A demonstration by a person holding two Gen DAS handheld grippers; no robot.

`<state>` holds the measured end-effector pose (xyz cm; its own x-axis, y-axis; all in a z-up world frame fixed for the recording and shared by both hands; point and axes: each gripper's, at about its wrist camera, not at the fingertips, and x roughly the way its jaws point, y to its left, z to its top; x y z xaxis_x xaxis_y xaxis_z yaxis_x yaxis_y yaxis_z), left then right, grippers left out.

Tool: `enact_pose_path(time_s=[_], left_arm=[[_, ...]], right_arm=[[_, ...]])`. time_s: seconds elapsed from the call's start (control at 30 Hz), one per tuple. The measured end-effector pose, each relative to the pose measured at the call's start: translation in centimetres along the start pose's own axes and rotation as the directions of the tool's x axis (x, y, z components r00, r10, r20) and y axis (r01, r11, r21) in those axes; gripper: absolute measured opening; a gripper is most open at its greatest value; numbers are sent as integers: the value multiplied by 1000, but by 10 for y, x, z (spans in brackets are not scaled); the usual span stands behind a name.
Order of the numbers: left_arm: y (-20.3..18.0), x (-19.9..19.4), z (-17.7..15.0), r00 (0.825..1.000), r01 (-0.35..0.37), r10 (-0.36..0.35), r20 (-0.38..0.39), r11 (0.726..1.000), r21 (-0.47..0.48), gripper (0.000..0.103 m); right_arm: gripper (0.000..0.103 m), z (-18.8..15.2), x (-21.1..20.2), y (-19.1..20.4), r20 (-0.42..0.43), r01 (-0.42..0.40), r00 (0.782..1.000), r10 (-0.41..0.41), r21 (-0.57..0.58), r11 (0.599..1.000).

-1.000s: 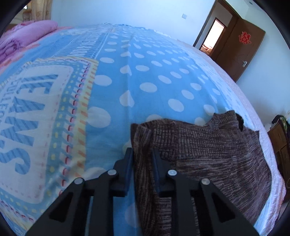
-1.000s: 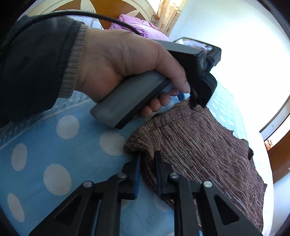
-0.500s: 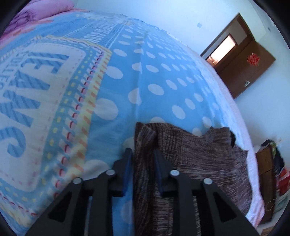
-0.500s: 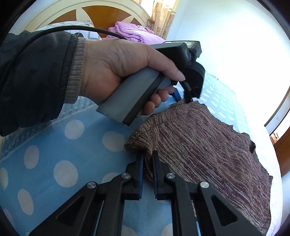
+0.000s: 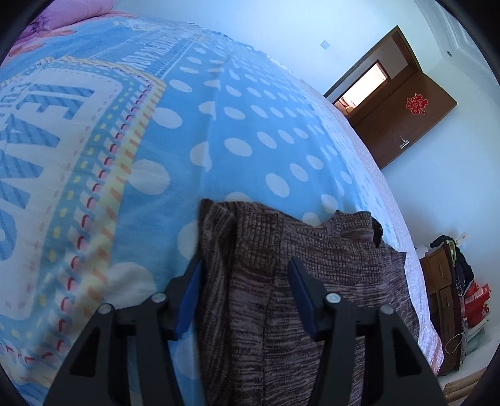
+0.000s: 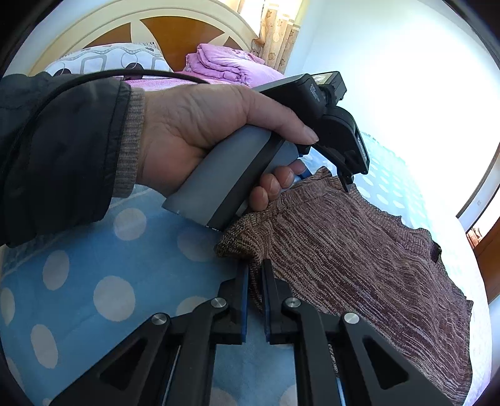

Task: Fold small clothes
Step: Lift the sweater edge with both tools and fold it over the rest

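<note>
A brown knit sweater (image 5: pixel 343 265) lies folded on the blue dotted bedspread (image 5: pixel 234 125). My left gripper (image 5: pixel 245 274) straddles the sweater's near corner and its jaws are opening. The fabric sits between the blue pads (image 5: pixel 187 296) and is no longer pinched. In the right wrist view a person's hand (image 6: pixel 203 125) holds that left gripper (image 6: pixel 326 178) at the sweater's (image 6: pixel 359 250) far corner. My right gripper (image 6: pixel 255 274) is shut on the sweater's near edge, with a thin fold of knit clamped between its pads.
The bedspread (image 6: pixel 93 265) stretches left and ahead of the sweater. A folded pink quilt (image 6: pixel 225 62) and a patterned pillow (image 6: pixel 109 59) lie by the headboard (image 6: pixel 156 28). A brown door (image 5: pixel 406 118) and a cluttered wooden cabinet (image 5: pixel 443 281) stand beyond the bed's right edge.
The left jaws have spread apart and let go of the sweater's corner, and the left gripper has rolled a little. The right gripper keeps its grip on the near edge.
</note>
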<state>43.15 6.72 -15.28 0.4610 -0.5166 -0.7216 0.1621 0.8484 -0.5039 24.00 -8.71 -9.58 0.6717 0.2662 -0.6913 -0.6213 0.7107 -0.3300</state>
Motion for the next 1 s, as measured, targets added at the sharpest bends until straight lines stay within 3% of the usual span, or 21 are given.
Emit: enact_pose_path(time_s=[0.03, 0.07, 0.2, 0.57, 1.0], left_arm=[[-2, 1, -1, 1000, -14, 14, -3, 1000, 26, 35], [-5, 3, -2, 999, -35, 36, -12, 998, 55, 11], [-11, -1, -3, 997, -83, 83, 0, 991, 108, 9], [-19, -23, 8, 1000, -10, 9, -10, 1000, -25, 9], [-94, -36, 20, 997, 51, -51, 54, 999, 5, 8]], right_arm=[[7, 0, 1, 1, -4, 2, 1000, -2, -4, 1000], [7, 3, 1, 2, -7, 4, 1000, -4, -7, 1000], [5, 6, -9, 2, 29, -4, 1000, 4, 1, 1000], [3, 0, -51, -49, 120, -83, 991, 62, 184, 979], [3, -24, -91, -120, 203, -69, 979, -7, 365, 928]])
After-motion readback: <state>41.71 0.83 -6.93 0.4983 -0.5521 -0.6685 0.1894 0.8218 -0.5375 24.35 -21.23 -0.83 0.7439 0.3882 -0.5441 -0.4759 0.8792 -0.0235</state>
